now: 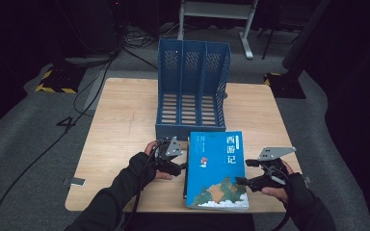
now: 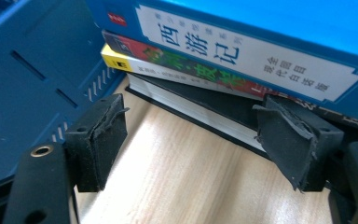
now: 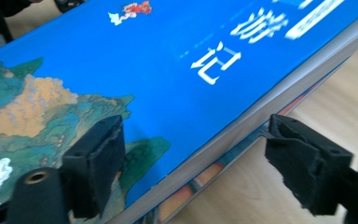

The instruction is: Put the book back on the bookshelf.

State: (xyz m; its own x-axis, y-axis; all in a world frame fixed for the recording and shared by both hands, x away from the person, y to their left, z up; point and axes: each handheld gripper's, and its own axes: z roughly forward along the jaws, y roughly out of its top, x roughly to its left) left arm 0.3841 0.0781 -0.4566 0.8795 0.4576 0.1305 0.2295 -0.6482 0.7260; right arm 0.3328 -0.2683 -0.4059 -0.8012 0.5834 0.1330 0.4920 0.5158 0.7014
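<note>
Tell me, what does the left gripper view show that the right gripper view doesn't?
The left gripper view shows the spines of the stacked books: the blue book on top, a yellow-cornered one beneath, a black one lowest, plus the blue file rack beside them.

The right gripper view shows the blue book's front cover with its landscape picture, and its page edge.

Both share the blue book, the wooden table and a pair of open black jaws.

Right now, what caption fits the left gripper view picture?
Open left tool faces a stack of books on the wooden table, beside the blue file rack.
</note>
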